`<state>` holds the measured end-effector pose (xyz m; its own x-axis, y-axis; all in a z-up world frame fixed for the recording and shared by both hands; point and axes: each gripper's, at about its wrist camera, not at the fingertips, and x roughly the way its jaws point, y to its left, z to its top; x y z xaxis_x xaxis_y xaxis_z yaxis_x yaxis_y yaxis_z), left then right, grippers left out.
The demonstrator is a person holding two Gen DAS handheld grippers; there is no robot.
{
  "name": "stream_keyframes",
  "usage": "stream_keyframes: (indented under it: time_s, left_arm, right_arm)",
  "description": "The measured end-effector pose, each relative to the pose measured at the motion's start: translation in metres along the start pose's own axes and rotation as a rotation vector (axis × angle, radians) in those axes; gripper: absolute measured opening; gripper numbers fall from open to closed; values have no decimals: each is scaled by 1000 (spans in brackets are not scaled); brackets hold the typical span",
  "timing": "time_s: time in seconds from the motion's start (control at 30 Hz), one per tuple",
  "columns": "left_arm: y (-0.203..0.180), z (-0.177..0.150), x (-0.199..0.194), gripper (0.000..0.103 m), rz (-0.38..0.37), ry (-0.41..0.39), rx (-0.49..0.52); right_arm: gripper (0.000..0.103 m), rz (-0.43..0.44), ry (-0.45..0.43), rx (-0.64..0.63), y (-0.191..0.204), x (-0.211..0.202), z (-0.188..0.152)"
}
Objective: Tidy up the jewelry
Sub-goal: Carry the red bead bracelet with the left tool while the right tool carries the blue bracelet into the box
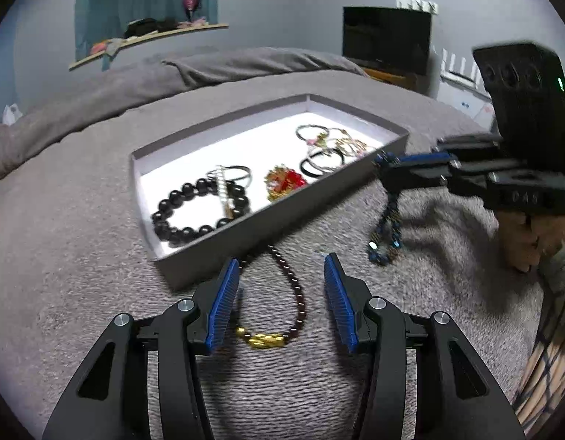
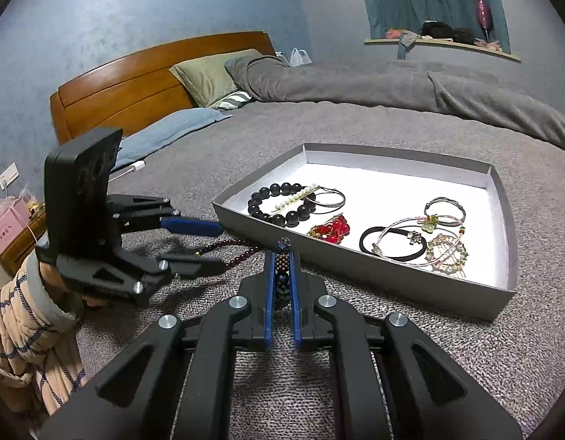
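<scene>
Left gripper (image 1: 282, 275): jaws stand partly apart and grip nothing. A dark red bead bracelet (image 1: 282, 308) with a gold clasp lies flat on the grey blanket (image 1: 81, 275) between and just ahead of the blue pads (image 1: 224, 300); the pads do not press on it. One end of the bracelet lies close to the near wall of the tray (image 1: 216, 245).

Right gripper (image 2: 282, 253): jaws nearly closed, clamped on a blue beaded bracelet (image 2: 282, 275). In the left wrist view this bracelet hangs down from the fingertips, its lower end at or near the blanket, just right of the tray.

Tray: shallow, grey-walled, white-floored, resting on the bed. Contents: a black bead bracelet (image 2: 279, 201) with a pearl hair clip (image 2: 297, 194) across it, a red ornament (image 2: 332, 229), black hair ties (image 2: 392, 245), thin bangles (image 2: 445, 211) and a gold piece (image 2: 447, 253).

A plaid sleeve (image 2: 29, 330) shows behind the left gripper
</scene>
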<state>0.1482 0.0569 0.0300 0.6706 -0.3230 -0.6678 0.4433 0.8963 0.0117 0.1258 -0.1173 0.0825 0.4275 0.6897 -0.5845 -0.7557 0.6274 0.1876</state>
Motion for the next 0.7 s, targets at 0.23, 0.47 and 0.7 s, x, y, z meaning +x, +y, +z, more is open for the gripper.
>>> stream_keyframes:
  time_s: [0.23, 0.47, 0.7]
  left_arm:
    - [-4, -5, 18, 23, -7, 86, 1]
    - [2, 0, -2, 6, -18, -12, -26]
    - [6, 18, -35, 6, -47, -170, -53]
  right_arm:
    - [7, -3, -3, 4, -2, 1, 0]
    - [7, -7, -45, 24, -6, -8, 3]
    - [7, -24, -131, 58, -13, -23, 10]
